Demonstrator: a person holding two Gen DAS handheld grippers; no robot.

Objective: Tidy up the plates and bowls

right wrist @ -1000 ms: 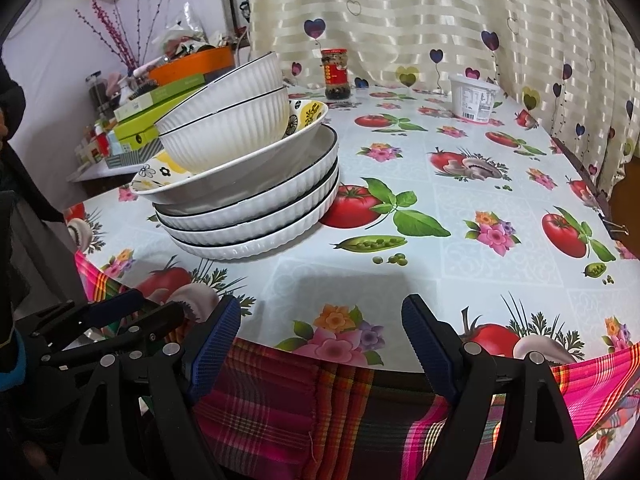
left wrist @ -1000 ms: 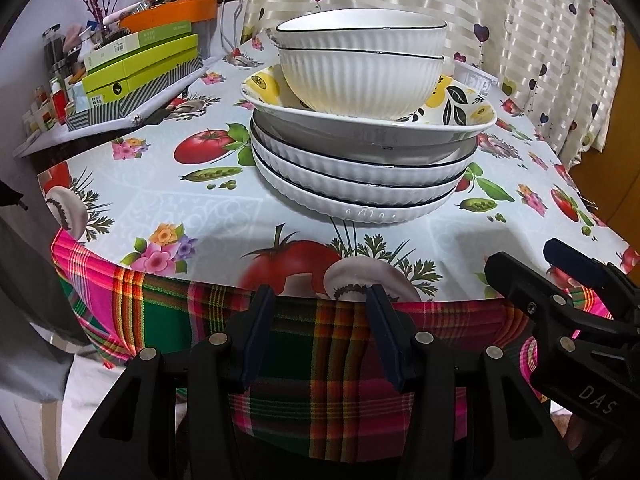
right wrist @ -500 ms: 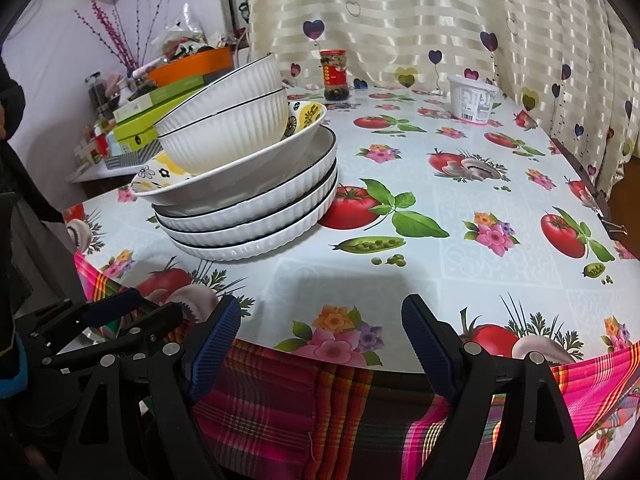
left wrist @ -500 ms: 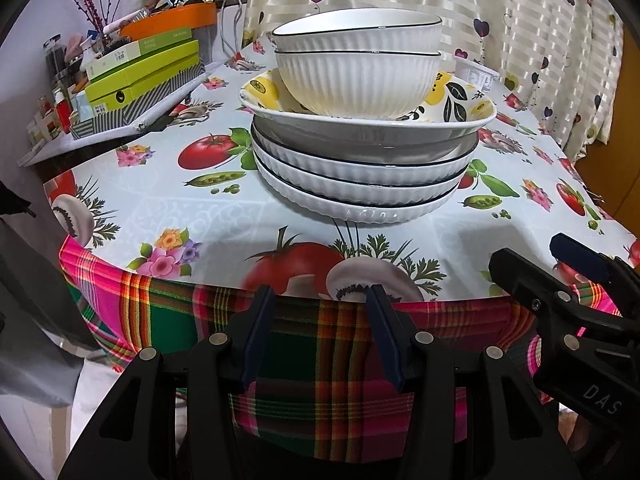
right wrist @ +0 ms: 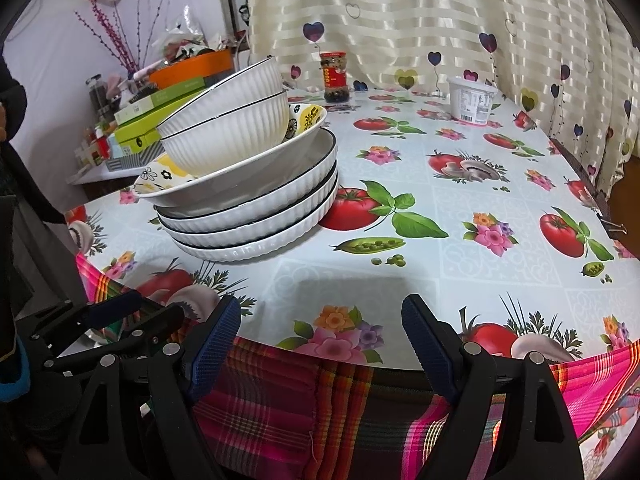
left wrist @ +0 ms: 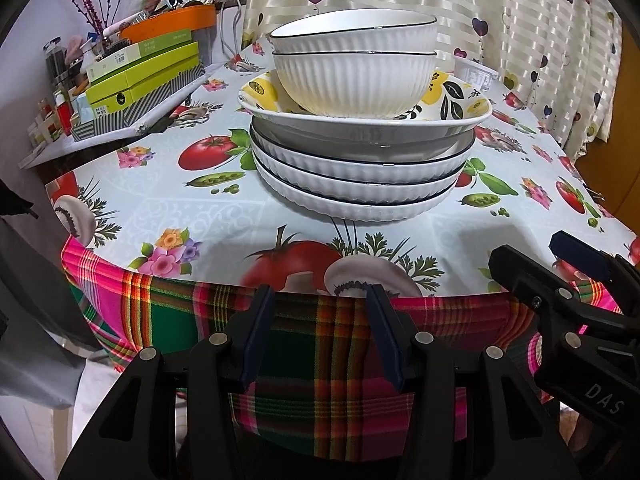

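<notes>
A single stack of dishes stands on the table: several white ribbed plates (left wrist: 360, 196) (right wrist: 256, 232) at the bottom, a lemon-patterned bowl (left wrist: 452, 98) (right wrist: 240, 178) on them, and two white ribbed bowls (left wrist: 352, 80) (right wrist: 228, 128) nested on top. My left gripper (left wrist: 320, 300) hangs off the table's near edge in front of the stack, jaws apart with nothing between them. My right gripper (right wrist: 320, 312) hovers at the same edge to the right of the stack, jaws wide and empty. Each gripper shows in the other's view (left wrist: 568, 272) (right wrist: 120, 312).
The table carries a fruit-and-flower oilcloth (right wrist: 460, 264) over a plaid cloth (left wrist: 340, 352). A red-labelled jar (right wrist: 336, 76) and a white tub (right wrist: 472, 100) stand at the far edge by the curtain. Green boxes (left wrist: 140, 76) crowd a side shelf on the left.
</notes>
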